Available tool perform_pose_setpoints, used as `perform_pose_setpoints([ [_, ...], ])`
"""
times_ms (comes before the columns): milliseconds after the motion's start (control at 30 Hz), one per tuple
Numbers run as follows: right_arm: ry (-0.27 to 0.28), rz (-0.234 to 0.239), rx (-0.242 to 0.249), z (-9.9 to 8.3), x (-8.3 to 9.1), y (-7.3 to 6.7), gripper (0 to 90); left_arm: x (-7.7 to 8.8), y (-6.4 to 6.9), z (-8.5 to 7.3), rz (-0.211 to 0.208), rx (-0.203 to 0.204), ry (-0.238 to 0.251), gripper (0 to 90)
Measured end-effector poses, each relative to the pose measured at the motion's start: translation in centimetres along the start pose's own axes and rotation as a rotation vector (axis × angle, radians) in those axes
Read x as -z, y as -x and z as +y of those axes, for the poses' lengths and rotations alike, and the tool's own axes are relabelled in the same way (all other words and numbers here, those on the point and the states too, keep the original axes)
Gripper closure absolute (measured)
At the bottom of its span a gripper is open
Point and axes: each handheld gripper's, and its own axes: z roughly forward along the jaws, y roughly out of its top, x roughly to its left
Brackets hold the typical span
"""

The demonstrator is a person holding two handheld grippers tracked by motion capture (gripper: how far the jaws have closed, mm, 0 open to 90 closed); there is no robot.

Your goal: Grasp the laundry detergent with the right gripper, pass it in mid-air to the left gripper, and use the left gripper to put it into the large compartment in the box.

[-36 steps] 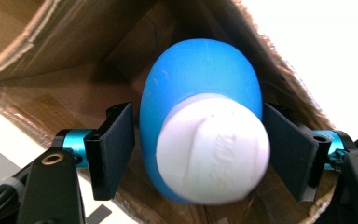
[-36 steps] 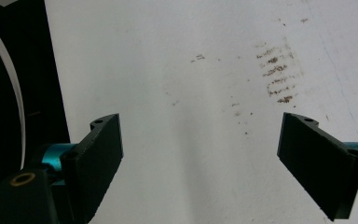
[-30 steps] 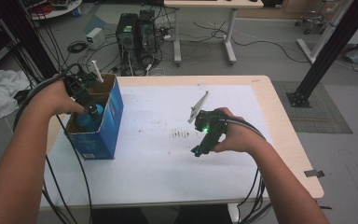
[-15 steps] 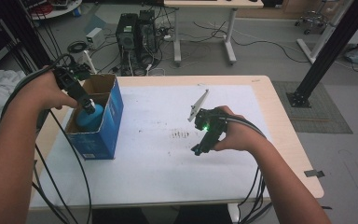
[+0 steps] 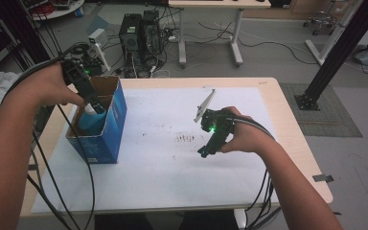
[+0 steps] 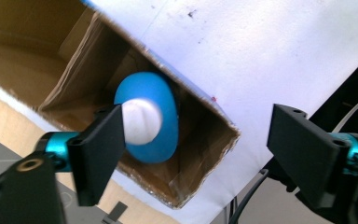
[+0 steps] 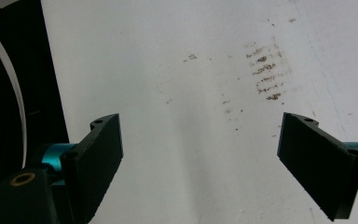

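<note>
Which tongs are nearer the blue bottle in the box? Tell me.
Left. The left tongs hang open just above the blue bottle in the box. The right tongs sit across the table, over the white sheet.

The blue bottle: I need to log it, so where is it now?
In the high view the blue bottle stands upright inside the blue cardboard box at the table's left, just below the open left hand-held gripper.

Table cover: your white sheet [image 5: 163, 177] carries brown smudges [image 5: 186, 138].
Floor behind: you have 2 computer towers [image 5: 139, 33] and loose cables [image 5: 263, 45].
</note>
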Motion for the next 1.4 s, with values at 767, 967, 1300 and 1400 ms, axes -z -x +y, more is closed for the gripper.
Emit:
perform_pose_setpoints([
  [767, -0.101, 0.004, 0.008, 1.2, 0.8, 1.5, 13.3, -3.1, 5.3, 5.5, -0.045, -0.328, -0.052, 9.0],
  [967, -0.209, -0.004, 0.027, 1.4, 0.2, 1.9, 13.3, -5.2, 6.1, 6.2, -0.038, -0.392, -0.086, 6.3],
  [1300, -0.262, -0.010, 0.024, 1.0, -0.3, 2.2, 13.4, -7.6, 7.0, 7.2, -0.068, -0.451, -0.083, 6.3],
  [1400, -0.262, -0.008, 0.026, 1.0, -0.4, 2.4, 13.4, -7.9, 7.1, 7.5, -0.071, -0.461, -0.070, 6.3],
])
